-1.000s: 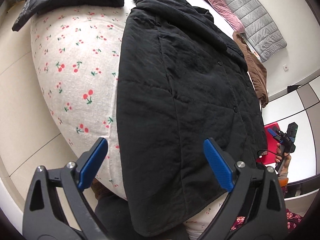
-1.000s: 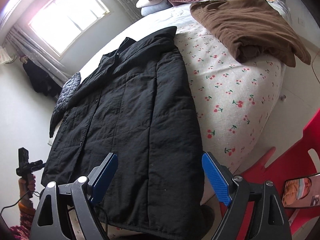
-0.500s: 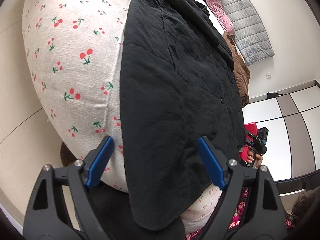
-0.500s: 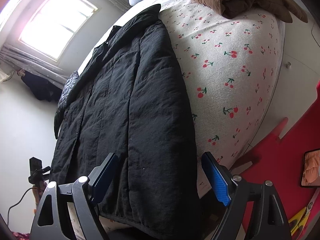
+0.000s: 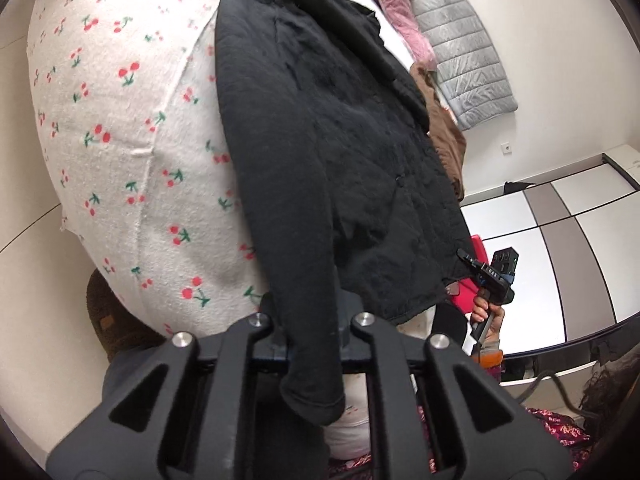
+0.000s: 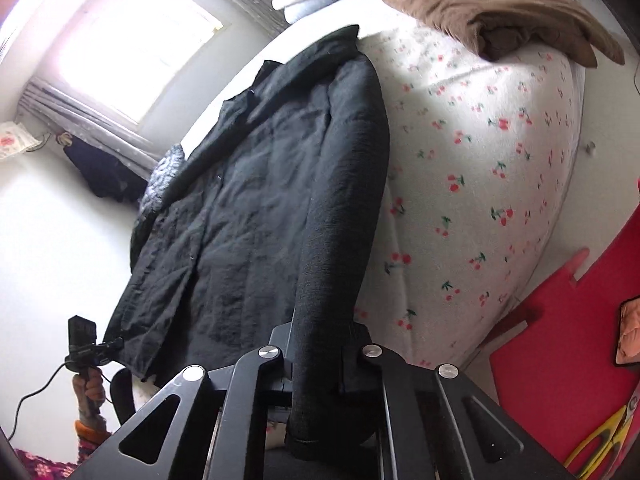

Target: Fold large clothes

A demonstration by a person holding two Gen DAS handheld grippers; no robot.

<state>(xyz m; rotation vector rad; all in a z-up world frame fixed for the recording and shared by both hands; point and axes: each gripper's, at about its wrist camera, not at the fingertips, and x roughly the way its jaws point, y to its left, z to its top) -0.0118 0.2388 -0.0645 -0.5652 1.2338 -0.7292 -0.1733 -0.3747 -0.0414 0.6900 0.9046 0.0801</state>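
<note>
Pinching one sleeve each, the left gripper [image 5: 310, 336] and right gripper [image 6: 316, 354] are closed on the black coat [image 5: 360, 140]. The coat lies spread along the bed [image 5: 120, 140], hem at its near edge, a brown garment [image 6: 500, 12] at its far right corner.

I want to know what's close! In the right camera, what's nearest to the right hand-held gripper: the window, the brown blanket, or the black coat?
1. Black coat, clamped in the right hand-held gripper.
2. Brown blanket, upper right on the bed.
3. Window, far upper left.
</note>
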